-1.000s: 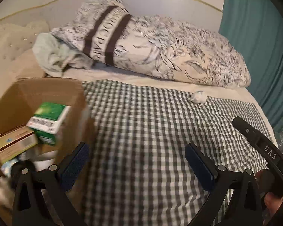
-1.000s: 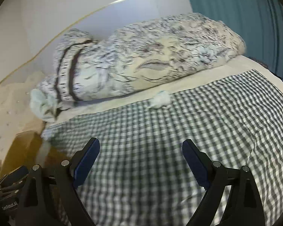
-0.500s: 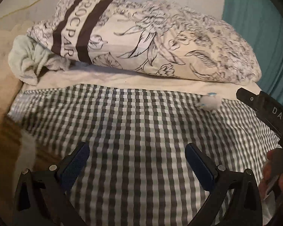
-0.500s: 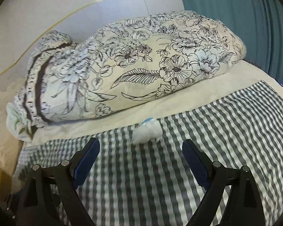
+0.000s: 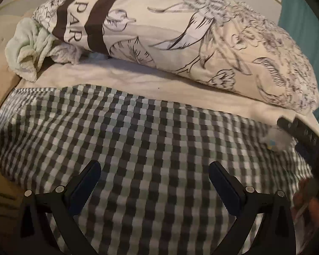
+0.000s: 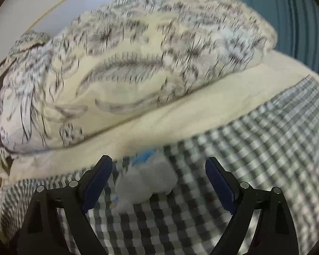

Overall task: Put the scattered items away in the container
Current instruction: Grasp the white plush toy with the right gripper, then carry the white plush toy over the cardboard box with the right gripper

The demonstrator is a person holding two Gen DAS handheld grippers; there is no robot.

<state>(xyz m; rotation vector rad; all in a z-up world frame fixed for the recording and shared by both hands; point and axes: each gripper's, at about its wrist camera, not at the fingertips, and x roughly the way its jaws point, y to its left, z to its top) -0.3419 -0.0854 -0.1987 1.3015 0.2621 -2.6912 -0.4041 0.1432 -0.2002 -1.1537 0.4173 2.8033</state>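
Note:
A small crumpled white wad with a blue patch (image 6: 145, 180) lies on the checked bedspread (image 6: 255, 153), near its far edge. My right gripper (image 6: 158, 182) is open, with the wad between its two fingers, closer to the left finger (image 6: 98, 178). In the left wrist view the same wad (image 5: 273, 141) shows at the far right, partly behind the right gripper's black body (image 5: 302, 133). My left gripper (image 5: 154, 188) is open and empty above the checked bedspread (image 5: 138, 140). The cardboard box is out of view.
A large floral pillow (image 5: 191, 36) lies across the head of the bed, with a pale green towel (image 5: 29, 48) at its left end. A cream sheet (image 6: 180, 114) runs below the pillow. A teal curtain (image 6: 297, 17) hangs at the right.
Both grippers have moved forward toward the pillow. The box has left the left wrist view. The white wad has come from far ahead to between the right gripper's fingers.

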